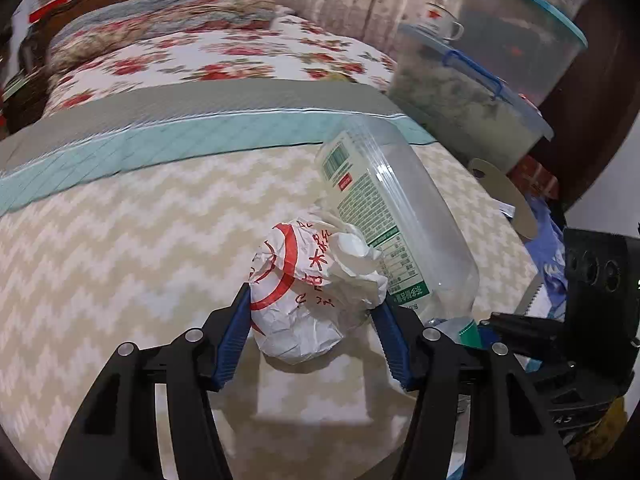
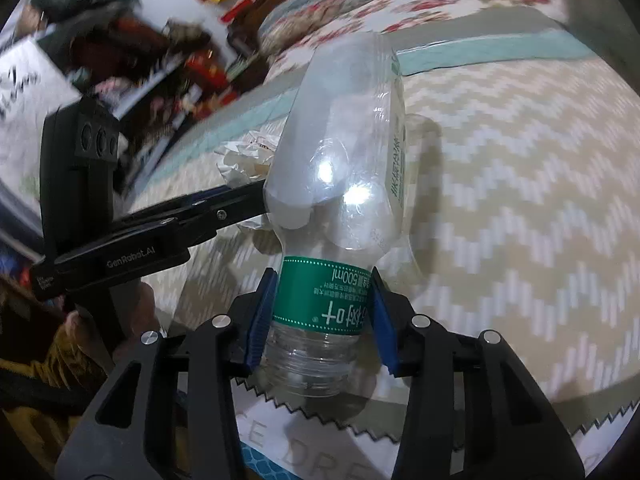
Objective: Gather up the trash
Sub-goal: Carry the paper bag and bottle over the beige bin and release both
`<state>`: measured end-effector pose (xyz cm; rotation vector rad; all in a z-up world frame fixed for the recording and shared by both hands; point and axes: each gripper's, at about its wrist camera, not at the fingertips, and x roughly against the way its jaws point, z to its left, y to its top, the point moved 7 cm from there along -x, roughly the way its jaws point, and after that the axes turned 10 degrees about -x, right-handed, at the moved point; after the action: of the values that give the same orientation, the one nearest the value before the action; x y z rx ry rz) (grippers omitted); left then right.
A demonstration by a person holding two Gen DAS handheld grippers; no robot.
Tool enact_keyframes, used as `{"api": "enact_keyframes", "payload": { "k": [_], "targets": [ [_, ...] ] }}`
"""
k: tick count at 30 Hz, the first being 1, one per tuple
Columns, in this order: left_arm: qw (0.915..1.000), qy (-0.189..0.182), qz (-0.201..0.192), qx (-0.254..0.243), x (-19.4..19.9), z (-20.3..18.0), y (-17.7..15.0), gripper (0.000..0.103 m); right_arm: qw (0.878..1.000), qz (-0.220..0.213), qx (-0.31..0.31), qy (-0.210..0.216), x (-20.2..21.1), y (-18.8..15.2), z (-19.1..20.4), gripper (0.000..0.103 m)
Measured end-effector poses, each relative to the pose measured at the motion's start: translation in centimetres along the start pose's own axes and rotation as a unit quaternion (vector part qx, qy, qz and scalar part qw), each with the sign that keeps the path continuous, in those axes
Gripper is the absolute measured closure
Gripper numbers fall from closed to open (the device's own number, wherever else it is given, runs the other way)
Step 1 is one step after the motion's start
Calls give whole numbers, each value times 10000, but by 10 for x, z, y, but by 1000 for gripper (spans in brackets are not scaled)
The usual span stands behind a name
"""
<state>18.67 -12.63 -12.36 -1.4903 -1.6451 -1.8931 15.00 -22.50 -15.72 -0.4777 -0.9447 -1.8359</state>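
A crumpled white paper ball with red print (image 1: 308,292) sits between the blue pads of my left gripper (image 1: 314,304), which is shut on it just above the chevron bedspread (image 1: 120,260). A clear empty plastic bottle with a green label (image 2: 340,184) is held by its neck in my right gripper (image 2: 322,300), which is shut on it. The bottle (image 1: 396,216) also shows in the left wrist view, right of the paper ball. The left gripper's arm (image 2: 160,236) and part of the paper ball (image 2: 240,160) show left of the bottle in the right wrist view.
A floral quilt (image 1: 224,52) lies farther up the bed. Stacked clear storage tubs with blue lids (image 1: 480,92) stand at the right. A cluttered shelf area (image 2: 132,52) lies left of the bed. A white zigzag-edged package (image 2: 320,436) lies below the right gripper.
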Motion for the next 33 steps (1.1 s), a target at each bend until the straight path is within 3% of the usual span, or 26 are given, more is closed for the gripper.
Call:
{"api": "enact_keyframes", "payload": {
  "k": [7,13,19,23,24,26,28,30,33],
  "targets": [
    [9969,-468,0,-627,-37,-82,53,48,9928,-874,-810,-134,57,11,-59,57],
    [9882,-1072,58,-1095,-85,-178,109,48,9707,-1592,-1772,-308,128,29,-136,57],
    [9801,-1660,299,-1043,-139,-249,159,48,9554,-1749,-2253,-762,179,51,-207,57],
    [9769,-1876,520,-881,-177,-279,180,44,9484,-1752,-2415,-1073,200,62,-253,55],
    [9763,-1911,593,-828,-187,-286,183,41,9464,-1755,-2457,-1149,200,66,-261,52],
    [9777,-1809,746,-766,-209,-294,185,23,9418,-1875,-2501,-1237,198,71,-267,34],
    [9792,-1645,948,-721,-229,-296,183,23,9351,-2134,-2464,-1389,212,68,-274,30],
    [9771,-1713,1128,-567,-236,-294,181,23,9308,-2385,-2373,-1431,221,65,-268,30],
    [9769,-1860,929,-488,-219,-282,182,23,9239,-2737,-2279,-1396,238,59,-263,30]
  ]
}}
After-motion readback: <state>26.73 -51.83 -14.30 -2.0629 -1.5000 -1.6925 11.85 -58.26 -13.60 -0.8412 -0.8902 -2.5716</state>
